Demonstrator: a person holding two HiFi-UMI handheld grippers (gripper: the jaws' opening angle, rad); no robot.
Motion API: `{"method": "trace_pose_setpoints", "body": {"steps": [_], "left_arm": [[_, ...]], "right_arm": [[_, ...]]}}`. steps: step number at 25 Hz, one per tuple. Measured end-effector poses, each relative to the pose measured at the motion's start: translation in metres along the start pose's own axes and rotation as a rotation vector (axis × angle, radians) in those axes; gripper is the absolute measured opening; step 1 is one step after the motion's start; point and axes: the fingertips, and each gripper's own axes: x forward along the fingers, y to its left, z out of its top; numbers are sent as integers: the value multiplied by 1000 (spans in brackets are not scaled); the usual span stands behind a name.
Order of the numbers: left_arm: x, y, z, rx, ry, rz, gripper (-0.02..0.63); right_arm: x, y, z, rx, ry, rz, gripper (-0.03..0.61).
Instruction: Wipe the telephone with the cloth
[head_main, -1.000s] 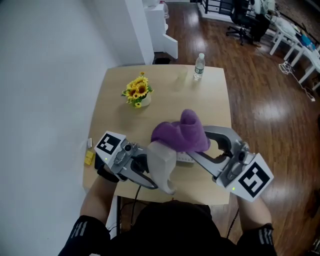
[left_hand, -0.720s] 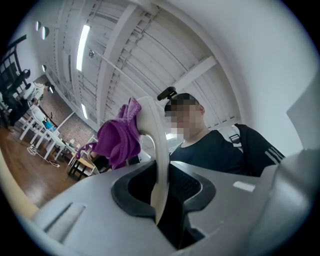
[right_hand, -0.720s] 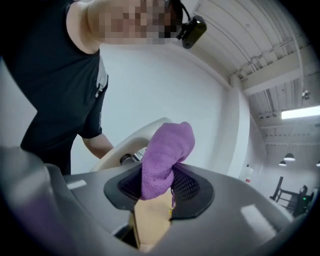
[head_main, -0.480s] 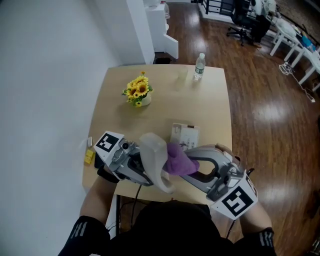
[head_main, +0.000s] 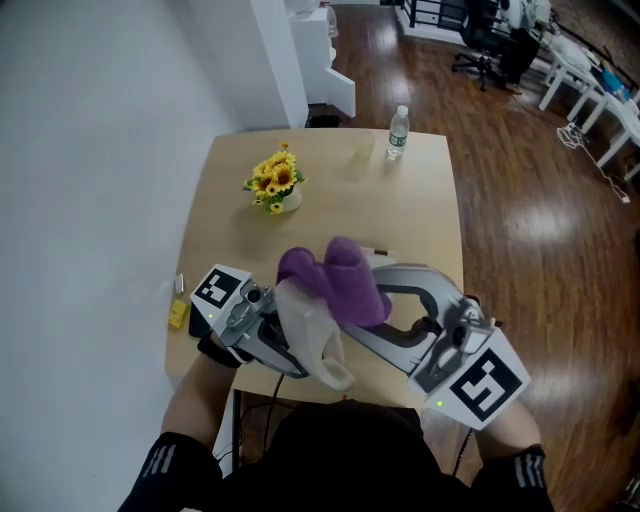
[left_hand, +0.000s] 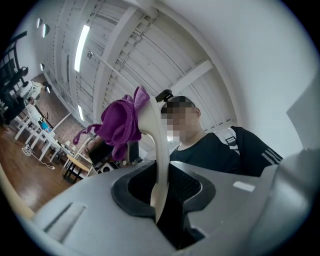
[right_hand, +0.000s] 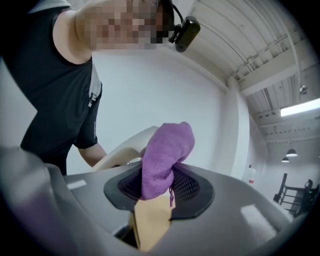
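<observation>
While left gripper clamps the handset, cloth sits between right gripper fingers.

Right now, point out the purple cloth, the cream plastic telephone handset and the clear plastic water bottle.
purple cloth (head_main: 335, 280), head view, middle of the bunched folds.
cream plastic telephone handset (head_main: 312, 335), head view, its curved grip.
clear plastic water bottle (head_main: 399, 132), head view, its body.

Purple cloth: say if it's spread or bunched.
Bunched: the cloth is a wad clamped in the right gripper, beside the handset in the left gripper.
</observation>
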Motion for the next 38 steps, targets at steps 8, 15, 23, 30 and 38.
{"method": "trace_pose_setpoints", "body": {"steps": [8,15,23,30,38], "left_arm": [[-13,-5,17,20,-71,2,80],[-24,-9,41,67,-150,-21,80],[-22,-9,45,66,-179,-22,80],[-15,-11,41,61,-163,-23,81],[-19,-8,42,58,-165,-18,81]], "right_arm": [[-12,26,-33,-51,100,68,138],[-29,20,-66,208,92,131,138],[-8,49,-40,135,58,288,138],[-17,71,-54,101,116,367,137],[-33,99,-91,133,196,464,136]]}}
